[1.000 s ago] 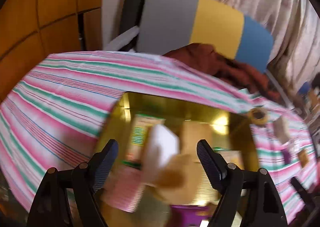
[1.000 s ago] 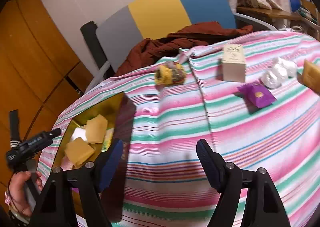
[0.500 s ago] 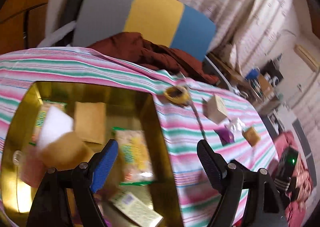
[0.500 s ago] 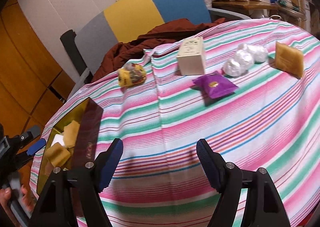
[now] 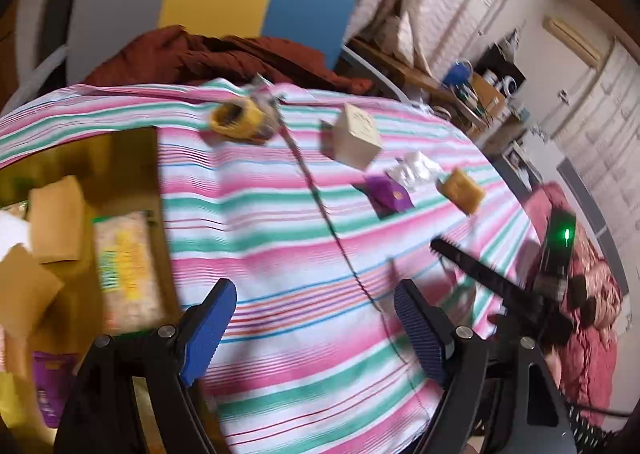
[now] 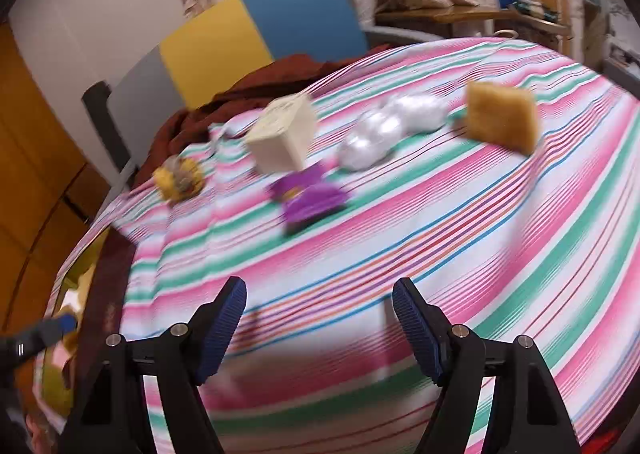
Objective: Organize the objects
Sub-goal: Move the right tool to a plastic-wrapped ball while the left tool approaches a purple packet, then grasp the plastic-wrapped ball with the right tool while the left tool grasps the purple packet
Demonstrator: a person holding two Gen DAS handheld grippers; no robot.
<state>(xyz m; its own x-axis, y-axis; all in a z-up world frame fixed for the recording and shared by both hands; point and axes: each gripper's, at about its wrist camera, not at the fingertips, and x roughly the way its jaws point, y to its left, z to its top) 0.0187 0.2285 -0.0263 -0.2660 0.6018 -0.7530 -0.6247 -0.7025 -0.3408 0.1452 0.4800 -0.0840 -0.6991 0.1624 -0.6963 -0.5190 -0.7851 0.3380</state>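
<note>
Left gripper (image 5: 310, 328) and right gripper (image 6: 318, 324): jaws apart, empty, above the striped-cloth surface (image 6: 460, 238). Purple foil packet (image 6: 308, 199) lies just before a cream cardboard box (image 6: 282, 139).

Across the upper middle of the frame, loose on the striped cloth: a yellow packet (image 6: 178, 182), a cream box (image 6: 282, 139) tilted on an edge, a purple sachet (image 6: 308, 202) just below it, white wrapped lumps (image 6: 390, 129), a tan sponge-like block (image 6: 500, 118). At lower left, a gold tray (image 5: 120, 157) holds packets.
</note>
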